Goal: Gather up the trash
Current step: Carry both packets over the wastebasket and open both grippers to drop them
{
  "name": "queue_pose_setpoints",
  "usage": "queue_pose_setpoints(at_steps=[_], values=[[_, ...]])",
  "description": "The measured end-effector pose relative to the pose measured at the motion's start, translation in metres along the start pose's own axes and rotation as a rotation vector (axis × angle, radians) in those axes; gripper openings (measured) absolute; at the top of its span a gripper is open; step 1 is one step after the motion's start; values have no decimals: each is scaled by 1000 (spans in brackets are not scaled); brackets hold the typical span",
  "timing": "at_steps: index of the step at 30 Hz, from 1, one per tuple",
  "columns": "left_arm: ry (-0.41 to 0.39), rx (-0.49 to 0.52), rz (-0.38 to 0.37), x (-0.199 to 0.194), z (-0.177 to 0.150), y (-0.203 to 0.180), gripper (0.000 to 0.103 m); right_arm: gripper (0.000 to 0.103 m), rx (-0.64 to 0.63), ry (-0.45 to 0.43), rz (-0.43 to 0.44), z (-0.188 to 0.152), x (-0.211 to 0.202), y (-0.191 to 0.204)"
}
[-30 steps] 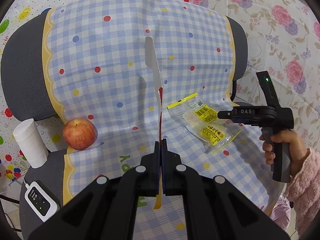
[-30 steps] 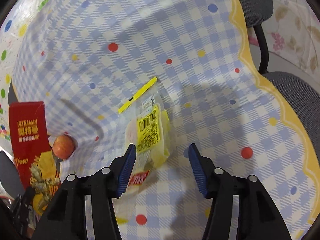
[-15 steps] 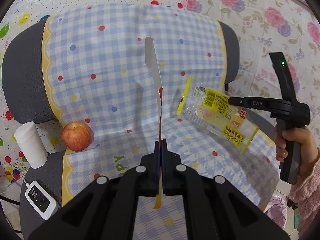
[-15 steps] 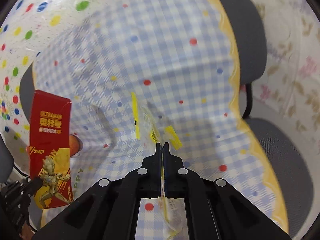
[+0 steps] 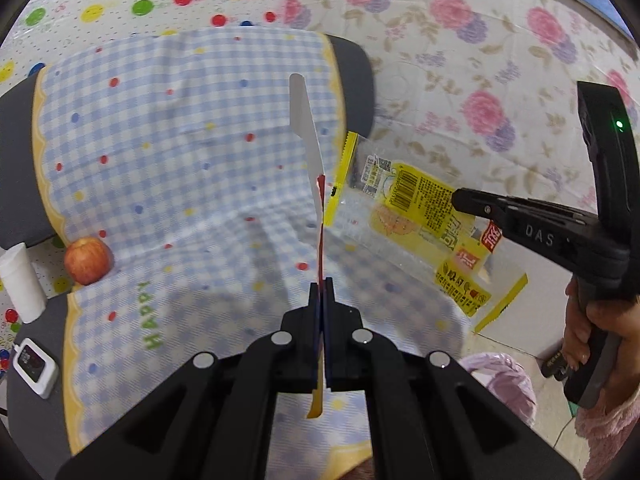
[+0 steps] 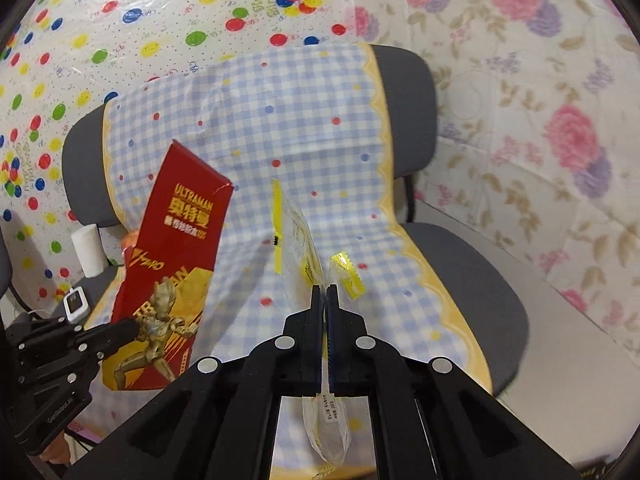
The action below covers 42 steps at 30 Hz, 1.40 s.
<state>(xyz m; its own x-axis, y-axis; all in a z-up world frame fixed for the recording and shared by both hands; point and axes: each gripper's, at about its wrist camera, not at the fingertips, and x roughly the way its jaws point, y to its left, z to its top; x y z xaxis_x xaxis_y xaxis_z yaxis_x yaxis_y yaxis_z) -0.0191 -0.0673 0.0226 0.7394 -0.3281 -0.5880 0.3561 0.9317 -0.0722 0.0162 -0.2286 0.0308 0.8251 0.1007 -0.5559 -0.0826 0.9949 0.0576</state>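
Both claws clamp trash above the chair: left claw (image 5: 323, 292) pinching a red box (image 6: 176, 256), right claw (image 6: 325, 296) a plastic wrapper (image 5: 416, 220). The limp wrapper, gripped mid-length, could slip out before reaching the pink bag (image 5: 504, 384) below.

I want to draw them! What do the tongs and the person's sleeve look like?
Both tongs are black plastic with silver round bolts and dark blue inner pads. The right tongs say "DAS" in pale letters and have a green light on the handle. The left tongs look alike. The sleeve is fluffy pink.

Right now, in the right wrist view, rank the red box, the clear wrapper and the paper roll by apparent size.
1. red box
2. clear wrapper, edge-on and partly hidden by the right gripper, so unsure
3. paper roll, farther away
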Motion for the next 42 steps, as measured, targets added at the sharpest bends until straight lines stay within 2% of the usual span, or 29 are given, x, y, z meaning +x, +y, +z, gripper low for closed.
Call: queue_pose_setpoints(at_steps=[4,10,17,22,30,33,40,41,42], values=[[-2,44,-59,-2,-11,-33,0,2,32,-6,-56,-26,-33,-18],[23,127,-177,-2,-35,-89,0,2,90,-5,-188,-72,-83,-50],[55,219,-298,5,-63,-150,0,3,156,60,-341,-129,-125,-86],[95,279,-362,8,-89,-188,0,3,224,115,-408,-170,-147,-108],[210,325,-377,28,-116,-216,0,3,278,214,-437,-213,-139,-123],[255,324,-375,40,-121,-219,0,5,280,239,-440,-217,-127,-127],[296,312,-374,61,-117,-221,1,8,310,270,-418,-218,-98,-142],[300,309,-373,63,-116,-221,5,9,313,273,-413,-218,-95,-143],[304,304,-377,65,-115,-219,17,18,318,278,-403,-218,-91,-145]])
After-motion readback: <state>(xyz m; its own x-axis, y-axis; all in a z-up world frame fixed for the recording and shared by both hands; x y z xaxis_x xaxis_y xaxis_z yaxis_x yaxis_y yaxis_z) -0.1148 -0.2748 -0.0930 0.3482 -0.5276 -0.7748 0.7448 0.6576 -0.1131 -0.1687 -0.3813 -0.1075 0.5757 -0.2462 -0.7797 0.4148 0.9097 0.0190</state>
